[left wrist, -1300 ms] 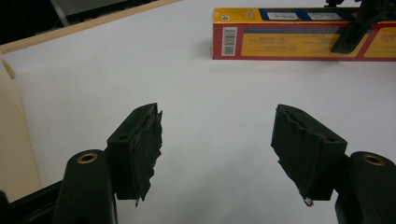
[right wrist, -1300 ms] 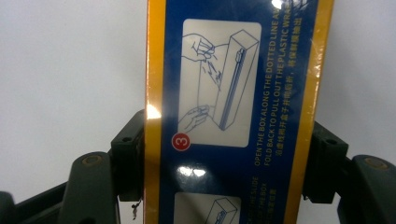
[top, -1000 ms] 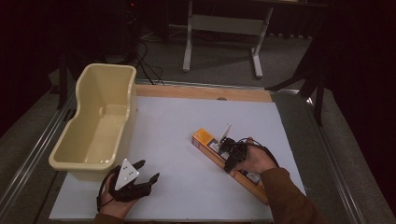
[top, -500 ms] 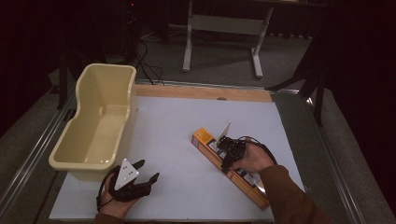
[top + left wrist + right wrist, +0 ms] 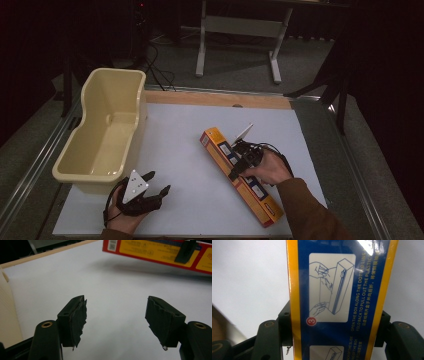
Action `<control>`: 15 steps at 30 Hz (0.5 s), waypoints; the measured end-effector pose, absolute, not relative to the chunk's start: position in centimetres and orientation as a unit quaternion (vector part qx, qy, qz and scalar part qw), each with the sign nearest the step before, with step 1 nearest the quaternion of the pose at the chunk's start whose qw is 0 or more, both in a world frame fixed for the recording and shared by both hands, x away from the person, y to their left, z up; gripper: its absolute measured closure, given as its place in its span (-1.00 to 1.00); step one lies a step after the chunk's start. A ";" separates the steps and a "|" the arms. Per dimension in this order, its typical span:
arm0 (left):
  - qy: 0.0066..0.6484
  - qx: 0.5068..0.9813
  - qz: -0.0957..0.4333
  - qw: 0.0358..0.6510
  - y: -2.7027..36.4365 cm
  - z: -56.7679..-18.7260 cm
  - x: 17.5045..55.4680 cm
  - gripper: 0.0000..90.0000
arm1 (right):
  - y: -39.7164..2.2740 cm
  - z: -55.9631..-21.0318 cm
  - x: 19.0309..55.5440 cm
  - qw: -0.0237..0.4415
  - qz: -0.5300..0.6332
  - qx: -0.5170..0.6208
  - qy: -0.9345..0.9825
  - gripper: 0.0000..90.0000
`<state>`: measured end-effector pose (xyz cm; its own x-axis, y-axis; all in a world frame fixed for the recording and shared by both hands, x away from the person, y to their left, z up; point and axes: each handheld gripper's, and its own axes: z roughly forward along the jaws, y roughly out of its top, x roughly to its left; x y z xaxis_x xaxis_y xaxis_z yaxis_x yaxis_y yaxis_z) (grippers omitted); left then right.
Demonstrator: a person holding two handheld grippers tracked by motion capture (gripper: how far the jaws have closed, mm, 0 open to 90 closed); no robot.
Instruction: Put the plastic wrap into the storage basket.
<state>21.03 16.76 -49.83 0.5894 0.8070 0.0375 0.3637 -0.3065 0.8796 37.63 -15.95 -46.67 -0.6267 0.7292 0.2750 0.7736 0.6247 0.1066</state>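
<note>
White table point(image 5: 190, 165) is carrying a long yellow box point(image 5: 218, 147) that right tongs point(image 5: 239, 167) are pinching mid-length, needing level lifting toward the tub point(image 5: 85, 165) at frame left, left tongs point(image 5: 152, 186) idling spread.

Dim lab or studio, white table point(image 5: 190, 120), metal stand legs point(image 5: 237, 40), floor cables point(image 5: 160, 75)

Left gripper point(image 5: 150, 187) rests low at the near edge, black jaws spread wide; right gripper point(image 5: 239, 167) reaches in from the right, jaws clamped tight.
</note>
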 end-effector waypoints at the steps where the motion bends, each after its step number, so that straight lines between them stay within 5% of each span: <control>1: 0.380 0.770 0.247 0.450 16.8 -49.8 21.0 -0.27 | -15.9 -46.3 37.7 0.113 -0.127 -0.426 -0.889 -0.12; 15: 0.379 0.769 0.247 0.452 16.8 -49.8 21.0 -0.27 | -15.3 -43.7 38.9 0.183 -0.261 -0.451 -0.834 -0.12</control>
